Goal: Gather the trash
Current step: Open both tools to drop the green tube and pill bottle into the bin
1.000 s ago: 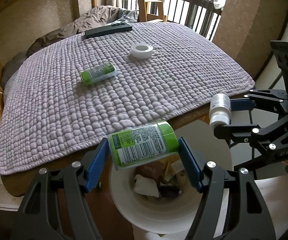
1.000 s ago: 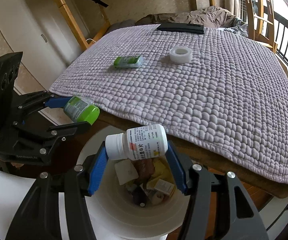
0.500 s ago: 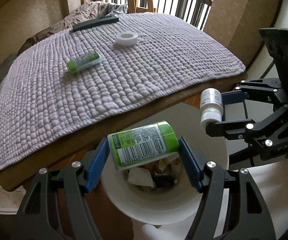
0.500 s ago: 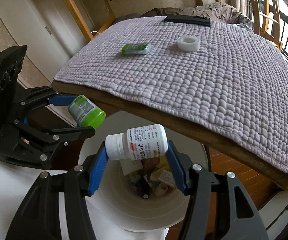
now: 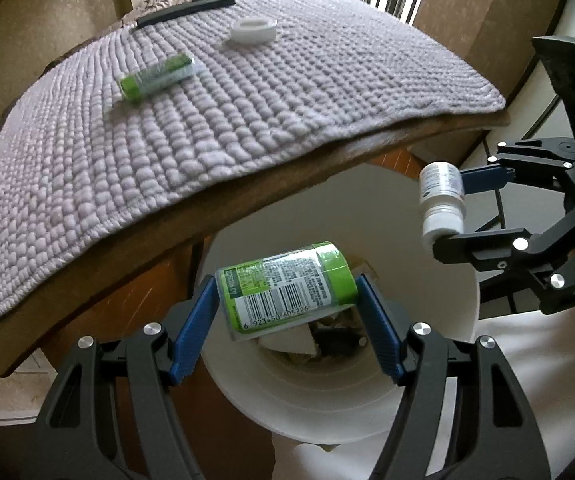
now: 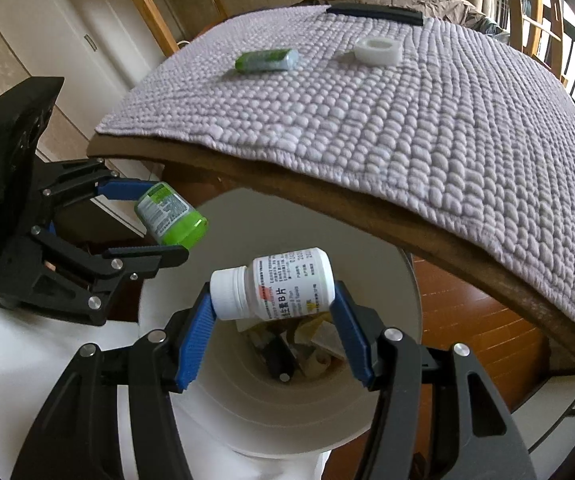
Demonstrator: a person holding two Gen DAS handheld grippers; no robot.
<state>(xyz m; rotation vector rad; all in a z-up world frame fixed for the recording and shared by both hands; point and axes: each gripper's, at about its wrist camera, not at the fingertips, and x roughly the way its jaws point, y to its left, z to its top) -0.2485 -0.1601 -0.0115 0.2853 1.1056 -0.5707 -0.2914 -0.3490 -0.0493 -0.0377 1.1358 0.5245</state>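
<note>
Your left gripper (image 5: 287, 312) clamps a green bottle (image 5: 285, 290), your right gripper (image 6: 273, 316) a white bottle (image 6: 273, 282), both over the bin (image 6: 287, 420) (another green tube (image 5: 155, 77) lies on the mat (image 5: 247, 100)).

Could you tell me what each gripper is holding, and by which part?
Left gripper: green bottle, clamped end to end. Right gripper: white pill bottle, cap to base.

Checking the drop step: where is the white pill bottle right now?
The white plastic pill bottle lies sideways in the right tongs, above the round white trash bin, beside the left tongs' green bottle.
</note>
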